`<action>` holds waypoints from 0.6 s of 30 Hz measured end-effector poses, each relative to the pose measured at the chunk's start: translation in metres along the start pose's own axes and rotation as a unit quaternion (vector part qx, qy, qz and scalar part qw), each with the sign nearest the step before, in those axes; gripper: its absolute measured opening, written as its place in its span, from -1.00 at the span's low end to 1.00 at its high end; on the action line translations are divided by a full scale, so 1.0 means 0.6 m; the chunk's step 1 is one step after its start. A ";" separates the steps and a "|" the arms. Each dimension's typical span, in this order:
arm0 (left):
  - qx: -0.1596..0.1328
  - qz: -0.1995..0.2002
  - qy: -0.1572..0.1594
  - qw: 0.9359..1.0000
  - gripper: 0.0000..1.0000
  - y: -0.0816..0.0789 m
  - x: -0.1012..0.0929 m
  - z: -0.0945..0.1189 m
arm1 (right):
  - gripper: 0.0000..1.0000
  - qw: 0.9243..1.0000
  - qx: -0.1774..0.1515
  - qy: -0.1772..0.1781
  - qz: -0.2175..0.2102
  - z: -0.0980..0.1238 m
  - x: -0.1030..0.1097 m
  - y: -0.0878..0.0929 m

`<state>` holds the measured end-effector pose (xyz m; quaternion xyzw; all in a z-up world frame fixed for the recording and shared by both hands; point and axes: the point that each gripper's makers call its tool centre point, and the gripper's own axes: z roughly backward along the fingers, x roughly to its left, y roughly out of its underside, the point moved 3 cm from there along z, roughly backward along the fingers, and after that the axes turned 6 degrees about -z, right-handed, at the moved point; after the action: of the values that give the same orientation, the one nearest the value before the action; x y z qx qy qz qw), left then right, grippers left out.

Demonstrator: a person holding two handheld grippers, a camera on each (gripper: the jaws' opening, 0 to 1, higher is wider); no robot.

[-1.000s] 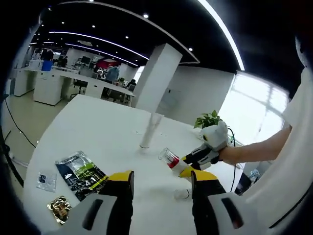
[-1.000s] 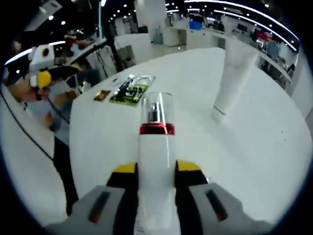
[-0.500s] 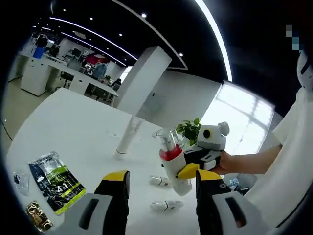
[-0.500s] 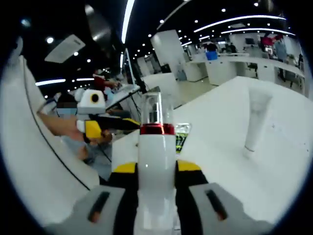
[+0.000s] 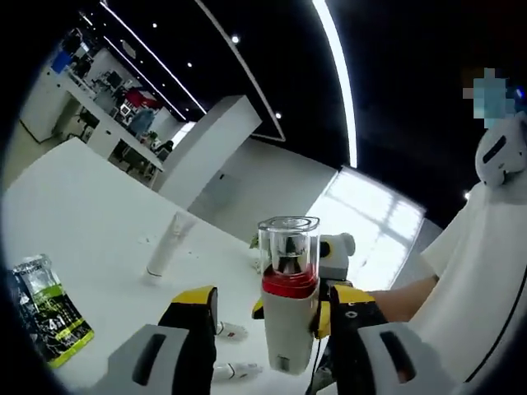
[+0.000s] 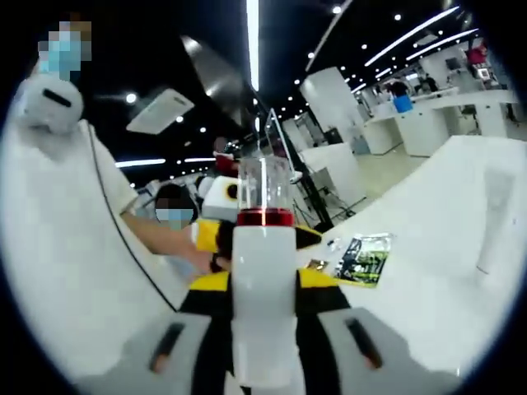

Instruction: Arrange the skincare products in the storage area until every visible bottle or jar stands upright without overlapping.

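Now, working from left to right in the left gripper view, a green and black packet (image 5: 45,309) lies flat near the edge of the white counter (image 5: 82,206). Further along, a white tube (image 5: 167,243) stands on its cap, already upright. Two small bottles (image 5: 235,332) lie on their sides just past the left claw (image 5: 268,329), whose jaws stand wide with nothing pinched between them, probably kept ready to steady or take something. Between those jaws, but held from behind by the other tool, a pump bottle (image 5: 288,304) with a clear cap and red collar stands upright in the air above the counter.

In the right gripper view, the right claw (image 6: 263,288) is clamped on that same pump bottle (image 6: 263,280) around its white body, cap pointing up. Gripping it low on the body keeps it vertical, which suits setting it down on its base. I judge it is being carried toward a free spot, while the two lying bottles are not yet righted.
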<state>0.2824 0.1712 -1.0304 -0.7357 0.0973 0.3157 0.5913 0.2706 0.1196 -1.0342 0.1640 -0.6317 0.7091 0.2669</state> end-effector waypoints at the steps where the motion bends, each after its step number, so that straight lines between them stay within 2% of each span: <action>1: -0.001 0.000 0.009 1.000 0.08 -0.001 -0.004 -0.001 | -0.49 1.000 -0.001 -0.006 -0.003 -0.002 0.004 -0.001; 5: -0.004 0.005 0.038 0.999 -0.02 -0.004 -0.019 -0.004 | -0.49 1.000 0.000 -0.028 -0.001 -0.008 0.016 -0.001; 10: 0.003 0.004 0.067 0.998 -0.30 0.001 -0.030 -0.008 | -0.49 0.999 0.002 -0.040 -0.006 -0.020 0.025 0.001; 11: 0.001 0.010 0.080 0.997 -0.32 0.000 -0.037 -0.008 | -0.49 0.999 0.003 -0.046 -0.007 -0.022 0.027 0.001; 13: -0.006 0.005 0.081 0.997 -0.37 -0.002 -0.037 -0.009 | -0.49 0.999 0.000 -0.050 -0.006 -0.023 0.027 0.000; 18: 0.000 0.005 0.092 0.996 -0.38 0.001 -0.038 -0.005 | -0.49 0.998 0.002 -0.057 -0.009 -0.028 0.031 0.001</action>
<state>0.2651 0.1633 -1.0170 -0.7611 0.1546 0.2498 0.5783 0.2570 0.1394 -1.0265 0.2103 -0.6433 0.6973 0.2360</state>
